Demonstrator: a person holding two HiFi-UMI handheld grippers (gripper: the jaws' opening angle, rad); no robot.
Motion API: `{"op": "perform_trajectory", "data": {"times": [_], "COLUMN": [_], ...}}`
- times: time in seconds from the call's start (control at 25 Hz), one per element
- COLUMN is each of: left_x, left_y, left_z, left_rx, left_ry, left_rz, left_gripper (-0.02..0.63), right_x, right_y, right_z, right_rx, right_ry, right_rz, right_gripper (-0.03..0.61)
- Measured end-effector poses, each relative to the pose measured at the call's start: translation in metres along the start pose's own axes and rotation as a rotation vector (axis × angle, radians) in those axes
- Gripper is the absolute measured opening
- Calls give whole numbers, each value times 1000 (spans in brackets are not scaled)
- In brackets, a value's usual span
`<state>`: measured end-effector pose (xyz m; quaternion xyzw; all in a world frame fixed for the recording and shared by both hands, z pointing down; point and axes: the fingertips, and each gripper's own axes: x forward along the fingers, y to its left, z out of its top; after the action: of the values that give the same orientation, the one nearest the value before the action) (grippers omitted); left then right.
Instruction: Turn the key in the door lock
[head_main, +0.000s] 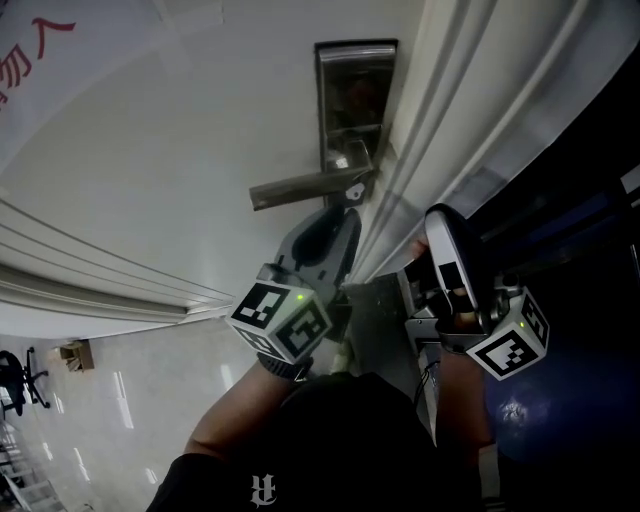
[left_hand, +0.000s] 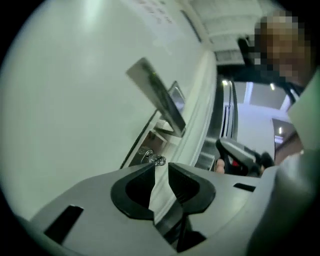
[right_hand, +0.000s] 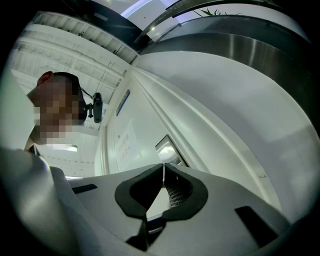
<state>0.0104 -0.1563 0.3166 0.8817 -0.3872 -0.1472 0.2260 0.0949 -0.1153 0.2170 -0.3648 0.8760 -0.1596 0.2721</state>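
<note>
Left gripper (left_hand: 161, 167) is open: jaws apart with a clear gap, white door (left_hand: 75, 100) showing through it, nothing between the pads. Key (left_hand: 158, 160) sits in the lock plate (left_hand: 141, 152) just past the jaw tips, nearer the left-hand jaw as the left gripper view shows it, with a small ring on it. Pads aren't pressing on the key; can't tell whether that jaw tip touches it. Handle (left_hand: 159, 97) sticks out of the same plate beyond the key, further from the gripper. In the head view the left gripper points at the door right under the handle, at the lower end of the lock plate, nose close to the handle's pivot. The key is hard to make out from there, the gripper nose is mostly in front of it. Its marker cube (head_main: 283, 318) faces the camera, with the hand (head_main: 250, 420) behind it. Right gripper (right_hand: 163, 169) is closed, tips meeting, empty. It's off the lock, held at the door edge (head_main: 400, 200) to the right of the left gripper, near it but apart, nose tilted up along the edge. The left gripper view catches it in the background, right of the door edge and well apart from the key
</note>
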Motion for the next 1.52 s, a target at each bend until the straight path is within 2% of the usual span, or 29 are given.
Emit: {"op": "perform_trajectory", "data": {"times": [0.12,0.24,0.36,0.56,0.8,0.92,1.08,1.2,1.4,1.52], "left_x": [3,6,12,23,31,33,33,34,33,33], "left_y": [6,11,13,16,18,17,17,15,15,14], "left_z": [-2,-2,1,3,6,8,10,11,9,9], "left_rx": [-337,-551,-677,-773,-817,-813,-792,-705,-479,-406], "left_ry": [-58,-118,-167,-201,-251,-272,-279,-243,-147,-115], "left_rz": [-62,-99,-121,-120,-136,-152,-159,-123,-15,18], "left_gripper": [75,113,121,121,121,83,78,78,81,84], "right_x": [-3,-5,-7,-9,-9,-9,-9,-9,-8,-8], "right_y": [0,-1,-3,-5,-7,-9,-11,-12,-11,-10], "right_z": [1,2,3,3,2,1,0,0,0,-1], "right_rx": [-4,-4,0,2,8,14,22,24,26,29], "right_ry": [-1,0,-2,2,9,15,17,17,19,18], "right_rz": [-6,-14,-20,-21,-19,-19,-19,-17,-11,-7], "right_gripper": [15,15,15,15,15,15,15,17,15,15]}}
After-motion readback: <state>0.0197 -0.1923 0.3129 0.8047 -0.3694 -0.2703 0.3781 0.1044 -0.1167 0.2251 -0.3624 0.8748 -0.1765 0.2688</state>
